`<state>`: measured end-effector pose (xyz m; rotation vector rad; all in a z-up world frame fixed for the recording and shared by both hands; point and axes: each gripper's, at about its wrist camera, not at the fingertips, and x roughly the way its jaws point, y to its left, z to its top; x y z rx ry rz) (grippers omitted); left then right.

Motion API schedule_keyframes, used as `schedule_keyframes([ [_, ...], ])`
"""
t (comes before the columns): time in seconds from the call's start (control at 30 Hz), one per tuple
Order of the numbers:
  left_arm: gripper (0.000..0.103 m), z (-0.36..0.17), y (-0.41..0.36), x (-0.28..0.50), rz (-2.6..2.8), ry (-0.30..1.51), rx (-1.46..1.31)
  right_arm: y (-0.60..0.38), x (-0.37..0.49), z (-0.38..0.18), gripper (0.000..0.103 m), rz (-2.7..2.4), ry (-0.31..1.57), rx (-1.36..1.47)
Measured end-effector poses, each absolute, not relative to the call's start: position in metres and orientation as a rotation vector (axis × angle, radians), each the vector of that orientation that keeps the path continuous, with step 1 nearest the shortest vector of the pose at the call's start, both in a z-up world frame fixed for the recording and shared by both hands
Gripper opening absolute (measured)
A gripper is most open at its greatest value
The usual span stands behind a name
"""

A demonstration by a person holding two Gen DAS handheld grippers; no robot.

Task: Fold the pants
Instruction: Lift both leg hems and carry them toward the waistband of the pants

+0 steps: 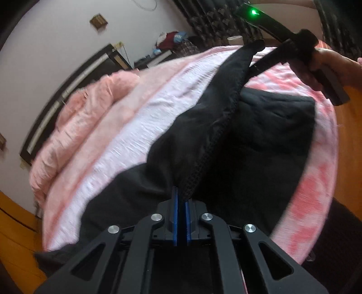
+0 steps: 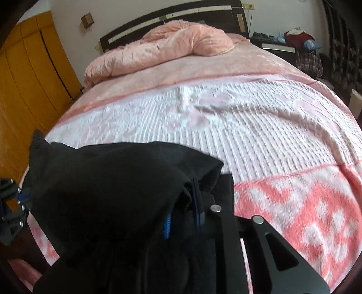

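Black pants [image 1: 203,135] lie on a bed with a pink and white bedspread [image 1: 135,126]. My left gripper [image 1: 181,199] is shut on a stitched edge of the pants and holds it raised. The right gripper [image 1: 260,63] shows at the upper right of the left wrist view, held by a hand, pulling the other end of the same edge taut. In the right wrist view the pants [image 2: 108,192] drape over my right gripper [image 2: 183,203], which is shut on the cloth; one blue pad is partly hidden. The left gripper [image 2: 22,194] shows at the left edge there.
A crumpled pink quilt [image 2: 163,45] lies at the head of the bed by a dark headboard [image 2: 172,11]. An orange wooden wardrobe [image 2: 29,74] stands to the left. A nightstand [image 2: 276,43] with clutter and dark curtains [image 2: 344,56] are to the right.
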<state>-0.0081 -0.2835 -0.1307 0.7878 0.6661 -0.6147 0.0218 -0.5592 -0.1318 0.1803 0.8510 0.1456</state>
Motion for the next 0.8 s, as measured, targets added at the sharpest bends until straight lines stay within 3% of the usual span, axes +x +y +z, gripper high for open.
schedule_keyframes([
  [0.2,0.005,-0.158,-0.284,-0.019,-0.614,0.793,0.671,-0.559,-0.005,-0.144,0.022,0.106,0.935,0.089],
  [0.27,0.005,-0.165,-0.284,-0.015,-0.613,0.836,0.640,-0.561,-0.015,-0.146,0.034,0.073,0.955,0.064],
  [0.5,0.006,-0.169,-0.284,-0.019,-0.646,0.887,0.583,-0.601,-0.051,-0.141,0.035,-0.048,0.970,0.164],
  [0.63,0.006,-0.174,-0.291,-0.025,-0.644,0.896,0.586,-0.611,-0.068,-0.115,0.036,-0.049,0.869,0.347],
  [0.8,0.008,-0.175,-0.289,-0.017,-0.646,0.892,0.586,-0.567,-0.063,-0.081,0.047,0.026,0.803,0.336],
])
